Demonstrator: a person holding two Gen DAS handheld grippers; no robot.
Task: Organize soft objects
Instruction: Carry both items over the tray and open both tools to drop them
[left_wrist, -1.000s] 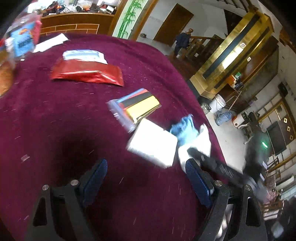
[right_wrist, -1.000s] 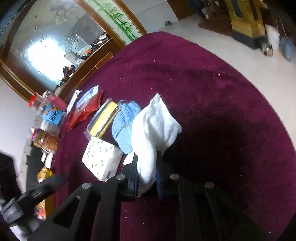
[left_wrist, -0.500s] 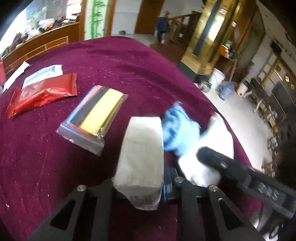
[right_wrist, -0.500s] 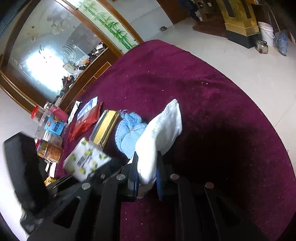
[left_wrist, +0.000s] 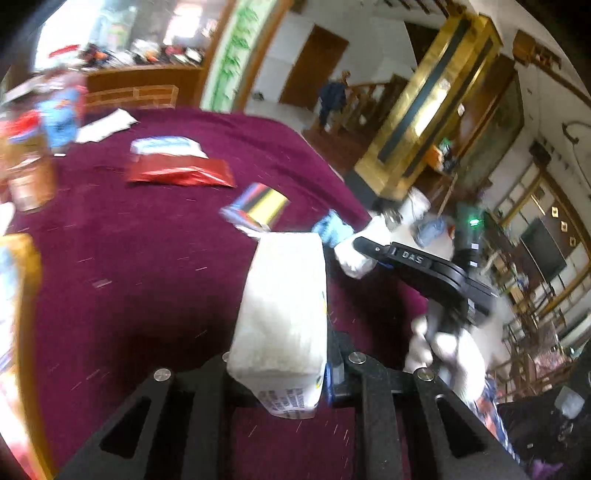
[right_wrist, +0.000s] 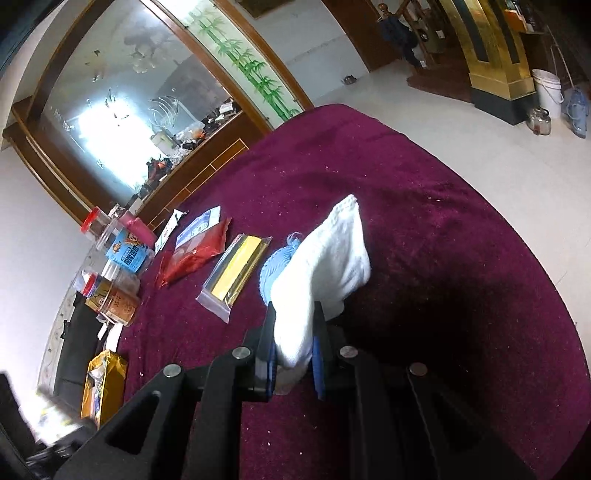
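Observation:
My left gripper (left_wrist: 280, 373) is shut on a white tissue pack (left_wrist: 284, 302) and holds it above the maroon tablecloth (left_wrist: 147, 258). My right gripper (right_wrist: 293, 350) is shut on a white sock (right_wrist: 325, 266), lifted off the cloth; it also shows in the left wrist view (left_wrist: 354, 254) with the right gripper's black body (left_wrist: 424, 266). A blue knitted item (right_wrist: 275, 262) lies on the cloth just behind the sock, also in the left wrist view (left_wrist: 330, 227).
A zip bag of coloured strips (right_wrist: 236, 273), a red foil pouch (right_wrist: 192, 258) and a blue-white packet (right_wrist: 199, 227) lie in a row on the cloth. Jars and snack tubs (right_wrist: 122, 254) stand at the left edge, with a yellow bag (right_wrist: 103, 384) nearer. The round table's edge (right_wrist: 535, 258) drops off to the right.
My left gripper closed on the tissue pack and lifted it off the cloth. My right gripper has kept the white sock raised and moved slightly away from the row of items.

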